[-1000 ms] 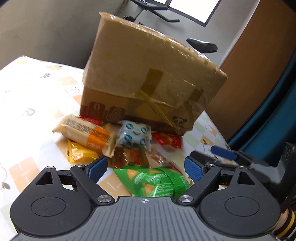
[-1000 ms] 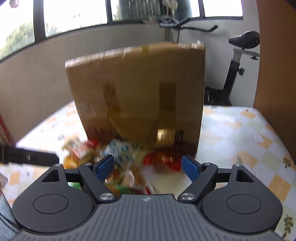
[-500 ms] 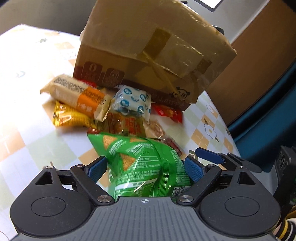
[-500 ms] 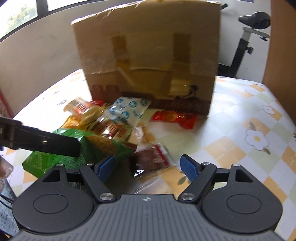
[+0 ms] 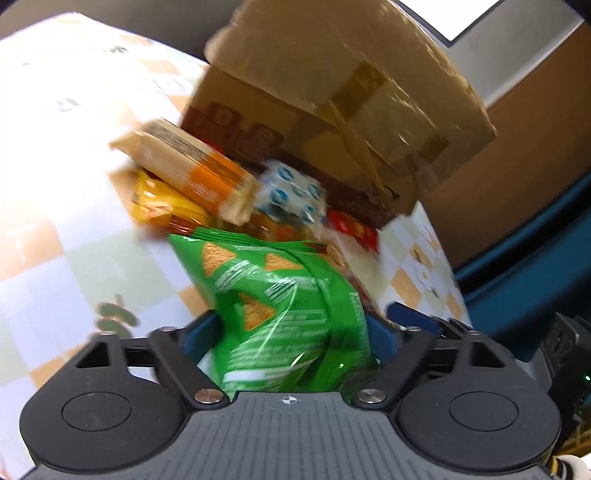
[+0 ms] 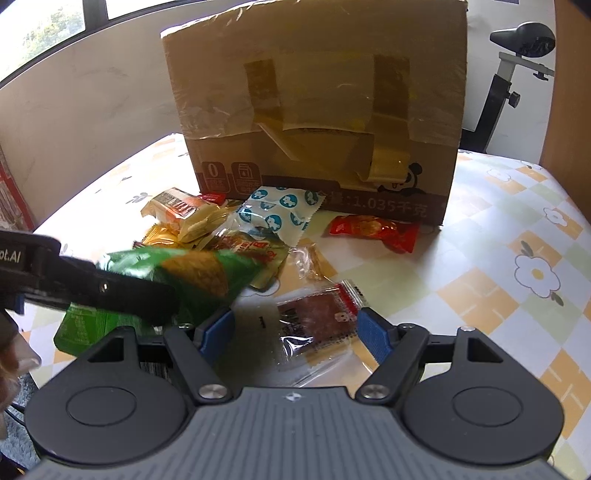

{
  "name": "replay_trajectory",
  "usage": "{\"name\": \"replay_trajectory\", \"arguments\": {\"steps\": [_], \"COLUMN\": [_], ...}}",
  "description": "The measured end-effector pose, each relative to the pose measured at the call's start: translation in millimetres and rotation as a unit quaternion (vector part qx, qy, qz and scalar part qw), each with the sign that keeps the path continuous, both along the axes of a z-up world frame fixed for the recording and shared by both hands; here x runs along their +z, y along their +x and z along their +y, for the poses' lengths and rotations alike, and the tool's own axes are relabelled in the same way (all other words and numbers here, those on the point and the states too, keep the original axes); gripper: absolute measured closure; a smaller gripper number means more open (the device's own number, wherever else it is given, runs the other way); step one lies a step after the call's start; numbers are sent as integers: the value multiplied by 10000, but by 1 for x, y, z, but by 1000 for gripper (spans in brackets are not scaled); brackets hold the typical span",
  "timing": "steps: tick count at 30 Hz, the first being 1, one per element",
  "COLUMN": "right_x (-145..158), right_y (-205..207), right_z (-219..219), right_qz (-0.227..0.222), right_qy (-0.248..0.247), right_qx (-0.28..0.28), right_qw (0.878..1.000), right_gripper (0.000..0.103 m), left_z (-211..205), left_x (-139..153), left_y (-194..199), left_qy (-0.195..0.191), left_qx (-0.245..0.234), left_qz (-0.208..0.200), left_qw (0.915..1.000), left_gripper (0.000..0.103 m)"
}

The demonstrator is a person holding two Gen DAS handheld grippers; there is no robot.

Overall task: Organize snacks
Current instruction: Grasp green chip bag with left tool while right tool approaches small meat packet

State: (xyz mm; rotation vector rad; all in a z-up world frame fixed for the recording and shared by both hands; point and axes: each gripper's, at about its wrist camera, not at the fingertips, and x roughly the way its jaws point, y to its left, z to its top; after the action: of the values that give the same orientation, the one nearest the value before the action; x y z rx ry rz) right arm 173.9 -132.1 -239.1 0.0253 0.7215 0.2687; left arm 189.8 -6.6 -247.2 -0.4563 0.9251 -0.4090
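This is a home: an exercise bike [image 6: 517, 70] stands by large windows [image 6: 40, 26], and a table covered with a flower-patterned checked tablecloth [image 6: 517, 258] carries a taped cardboard box [image 6: 317, 103] and loose snack packets [image 6: 273, 218].

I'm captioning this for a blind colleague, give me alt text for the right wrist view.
The open right gripper hovers over a clear packet of dark snack on a checked tablecloth. At left, the left gripper holds a green chip bag; more snacks lie before a taped cardboard box.
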Motion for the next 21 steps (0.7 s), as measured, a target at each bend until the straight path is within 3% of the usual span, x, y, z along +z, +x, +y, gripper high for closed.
{"name": "replay_trajectory", "arguments": {"steps": [3, 14, 21], "right_x": [-1, 0, -7], "right_y": [1, 4, 9], "right_z": [-2, -6, -4], "right_qz": [-20, 90, 530], "right_qy": [-44, 34, 128], "right_qx": [-60, -147, -145], "right_qw": [10000, 9998, 9984], "right_gripper": [26, 26, 28], "left_z": [8, 7, 22], "left_x": [4, 33, 46], "left_y": [-4, -16, -17], "left_qy": [-53, 624, 714], "left_qx": [149, 260, 714], "left_qz": [-108, -927, -1227], "left_qw": [9998, 9934, 9873], "left_gripper": [25, 25, 25]}}
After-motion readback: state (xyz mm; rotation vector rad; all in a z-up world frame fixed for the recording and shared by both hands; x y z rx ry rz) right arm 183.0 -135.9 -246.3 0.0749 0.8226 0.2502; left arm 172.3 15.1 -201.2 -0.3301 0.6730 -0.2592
